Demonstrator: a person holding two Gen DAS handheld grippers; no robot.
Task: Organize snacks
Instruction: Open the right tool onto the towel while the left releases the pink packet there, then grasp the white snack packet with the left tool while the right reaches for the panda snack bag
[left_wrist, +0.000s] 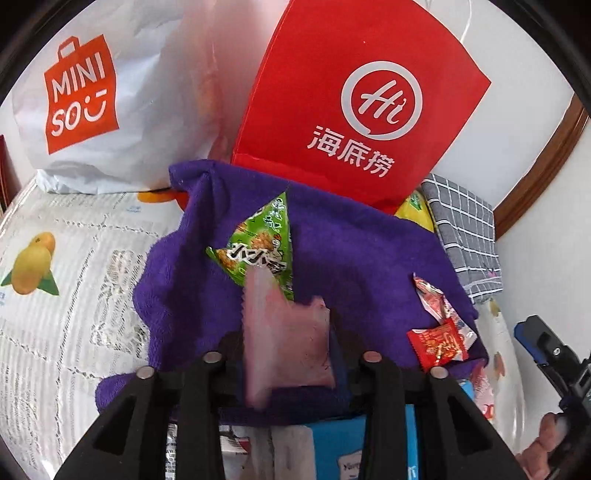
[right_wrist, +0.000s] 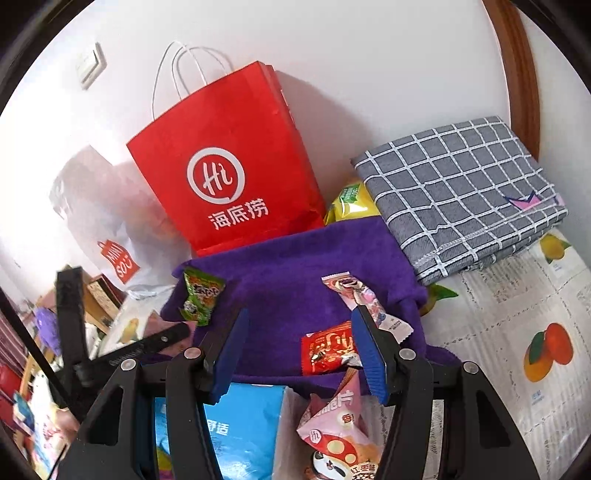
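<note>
A blurred pink packet (left_wrist: 288, 343) sits clamped in the left tool (left_wrist: 291, 354), above the purple towel (left_wrist: 369, 251). The right tool (right_wrist: 299, 347) is spread wide with nothing between its fingers, over a red snack packet (right_wrist: 327, 347) near the towel's front edge. A green packet (right_wrist: 201, 295) lies at the towel's left side, and a red paper bag (right_wrist: 229, 162) stands behind.

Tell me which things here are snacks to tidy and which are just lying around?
For the job:
- green snack packet
- small red packet
- pink bear packet
- pink packet, blurry, at the left gripper
- pink mushroom packet
- purple towel under them

Just lying about:
- red paper bag
- white Miniso bag
- grey checked cloth
</note>
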